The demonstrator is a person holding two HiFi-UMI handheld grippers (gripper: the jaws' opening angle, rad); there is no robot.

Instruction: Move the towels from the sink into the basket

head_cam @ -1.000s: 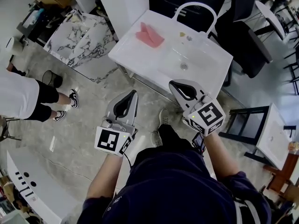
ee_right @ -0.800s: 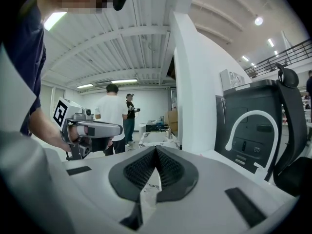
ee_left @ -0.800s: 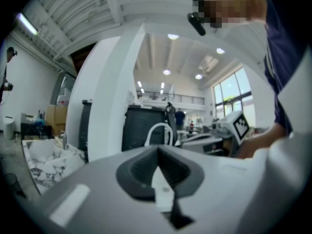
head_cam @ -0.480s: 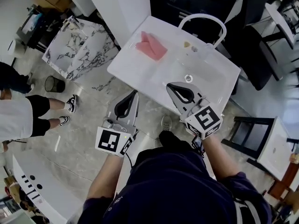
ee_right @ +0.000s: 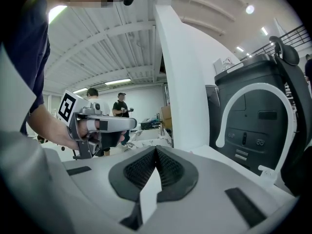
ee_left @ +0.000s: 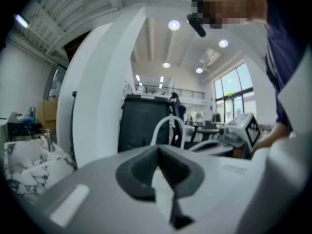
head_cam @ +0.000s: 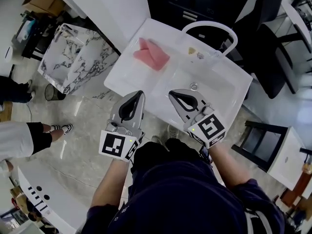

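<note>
Pink towel (head_cam: 151, 54) on sink (head_cam: 146, 89) ledge, head view only

Sink top (head_cam: 127, 79): approach free from front edge and from above.
Towel (head_cam: 151, 56): bare deck all round it.
Rear limit: white arched tube (head_cam: 208, 23), dark cabinet (head_cam: 195, 4).
Rear left: white column (head_cam: 122, 4).
Right: black chair (head_cam: 273, 57).
</note>
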